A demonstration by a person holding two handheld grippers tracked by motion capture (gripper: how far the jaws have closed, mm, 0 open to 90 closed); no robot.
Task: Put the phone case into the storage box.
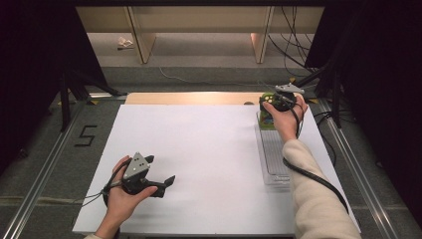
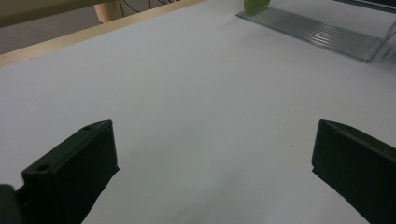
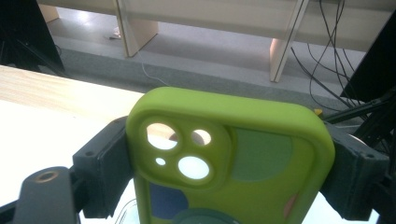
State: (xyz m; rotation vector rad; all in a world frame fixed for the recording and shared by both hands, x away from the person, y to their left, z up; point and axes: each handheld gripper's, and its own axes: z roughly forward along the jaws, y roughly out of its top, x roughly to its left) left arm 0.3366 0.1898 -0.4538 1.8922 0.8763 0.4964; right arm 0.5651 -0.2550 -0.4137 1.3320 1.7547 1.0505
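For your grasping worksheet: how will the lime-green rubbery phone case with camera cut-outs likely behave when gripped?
The lime-green rubbery phone case is empty, light showing through its cut-outs, so probably light and flexible. Its matte skin likely resists slipping in the right gripper.

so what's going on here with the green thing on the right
A person holds a two-jaw gripper in each hand at a white table. The right gripper is clamped across the sides of a lime-green rubbery phone case with camera cut-outs, at the far end of a clear ribbed plastic tray. The left gripper rests open over bare table, holding nothing.
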